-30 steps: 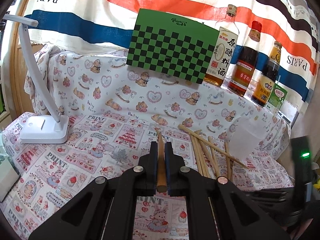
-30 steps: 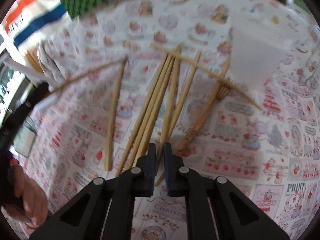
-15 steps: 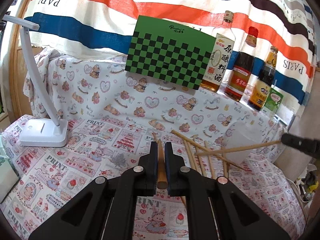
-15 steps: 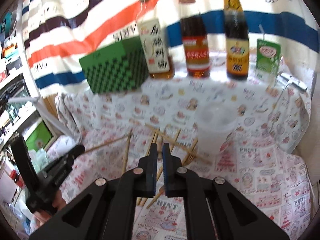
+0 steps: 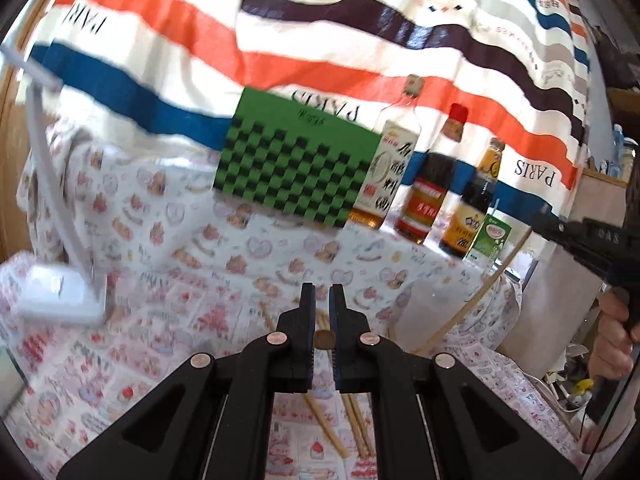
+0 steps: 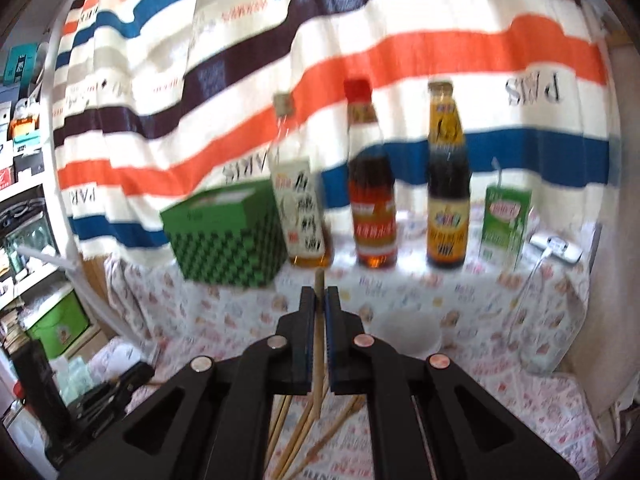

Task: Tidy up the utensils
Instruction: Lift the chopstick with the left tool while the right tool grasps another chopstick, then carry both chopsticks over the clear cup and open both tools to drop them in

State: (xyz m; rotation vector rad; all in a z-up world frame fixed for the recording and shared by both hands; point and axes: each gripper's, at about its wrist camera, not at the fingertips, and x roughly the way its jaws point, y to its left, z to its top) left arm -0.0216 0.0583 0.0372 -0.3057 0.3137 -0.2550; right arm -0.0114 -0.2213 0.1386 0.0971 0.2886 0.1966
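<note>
Counts:
- 3 tall glass sauce bottles in a row: clear one with white label [image 6: 298,216], red-capped one with red label [image 6: 370,184], dark one with yellow label [image 6: 447,184].
- 1 small green drink carton with straw [image 6: 505,224].
- 1 green-and-black checkered box [image 6: 228,236].
- 1 translucent white plastic cup [image 6: 408,334].
- 1 white desk lamp [image 5: 60,256].
- 2 black tools, left [image 5: 322,300] and right [image 6: 319,300], 1 wooden chopstick in each: [image 5: 325,339], [image 6: 319,344].
- Loose wooden chopsticks on tabletop [image 6: 300,432]: several, exact count unreadable due to blur.
</note>
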